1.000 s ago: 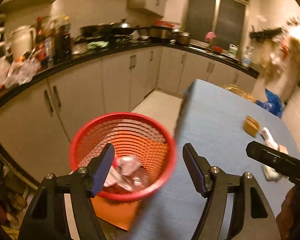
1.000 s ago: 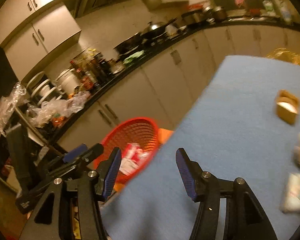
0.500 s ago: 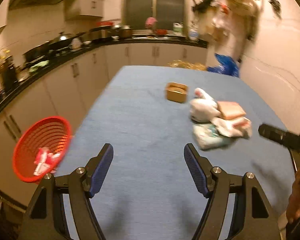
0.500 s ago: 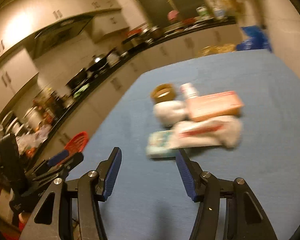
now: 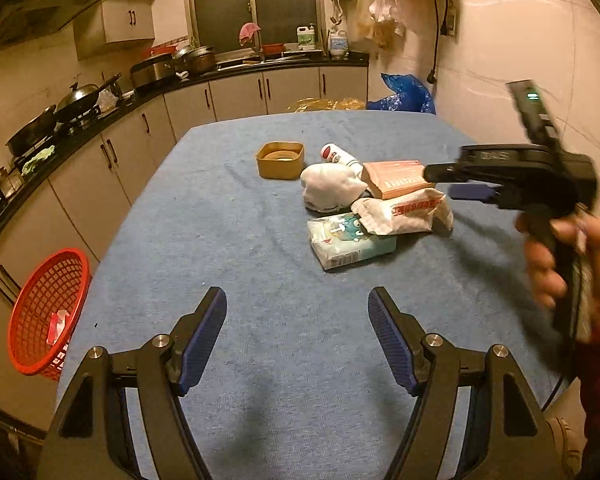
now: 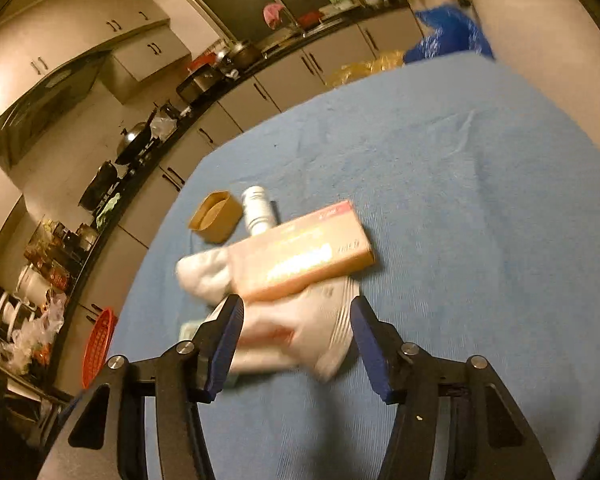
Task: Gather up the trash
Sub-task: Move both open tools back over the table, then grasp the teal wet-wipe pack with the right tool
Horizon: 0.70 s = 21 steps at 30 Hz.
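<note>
A heap of trash lies on the blue table: a pink carton, a white wrapper with red print, a light-blue packet, a crumpled white bag, a white bottle and a brown tub. My left gripper is open and empty over the near table. My right gripper is open, its jaws on either side of the white wrapper; it also shows in the left wrist view. The red basket stands off the table's left edge.
Kitchen cabinets and a dark counter with pans run along the left and back. A blue plastic bag and a yellow bag lie beyond the table's far end. A wall is on the right.
Both grippers have swung away from the red basket toward the table. The right gripper has come down close over the trash heap. Both stay open.
</note>
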Each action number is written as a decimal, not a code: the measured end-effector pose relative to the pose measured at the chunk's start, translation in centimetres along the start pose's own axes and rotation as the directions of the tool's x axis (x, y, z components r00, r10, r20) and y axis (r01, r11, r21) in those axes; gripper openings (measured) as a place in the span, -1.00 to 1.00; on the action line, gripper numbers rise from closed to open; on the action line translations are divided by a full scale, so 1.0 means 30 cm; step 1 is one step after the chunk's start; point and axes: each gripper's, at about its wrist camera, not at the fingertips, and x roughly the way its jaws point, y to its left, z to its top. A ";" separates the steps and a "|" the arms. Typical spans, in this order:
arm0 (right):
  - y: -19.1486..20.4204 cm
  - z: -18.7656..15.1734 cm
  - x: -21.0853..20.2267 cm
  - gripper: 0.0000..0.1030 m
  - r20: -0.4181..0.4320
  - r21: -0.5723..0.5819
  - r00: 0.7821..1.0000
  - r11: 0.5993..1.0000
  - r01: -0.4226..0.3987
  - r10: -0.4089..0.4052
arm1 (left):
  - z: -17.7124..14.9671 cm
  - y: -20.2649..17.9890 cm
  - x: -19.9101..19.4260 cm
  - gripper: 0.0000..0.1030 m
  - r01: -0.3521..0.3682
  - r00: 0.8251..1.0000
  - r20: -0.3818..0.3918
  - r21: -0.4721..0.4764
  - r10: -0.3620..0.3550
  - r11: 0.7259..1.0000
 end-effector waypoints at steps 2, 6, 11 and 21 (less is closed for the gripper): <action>-0.034 0.021 0.049 0.08 -0.015 0.039 1.000 0.999 -0.010 0.011 | -0.002 0.014 0.013 0.40 -0.003 1.000 -0.012 -0.011 0.003 1.000; -0.029 -0.009 0.059 -0.02 -0.060 0.077 0.990 0.990 -0.121 0.126 | -0.002 0.049 0.033 0.41 0.000 1.000 -0.030 -0.032 -0.001 0.999; 0.101 -0.185 -0.003 -0.01 -0.212 0.009 0.941 0.964 -0.267 0.262 | 0.003 0.095 0.050 0.41 0.000 0.999 -0.038 -0.055 -0.002 0.998; 0.309 -0.239 -0.104 0.29 -0.169 -0.313 0.971 0.925 -0.215 0.169 | -0.003 0.230 0.045 0.41 0.004 0.999 -0.052 -0.156 -0.012 0.988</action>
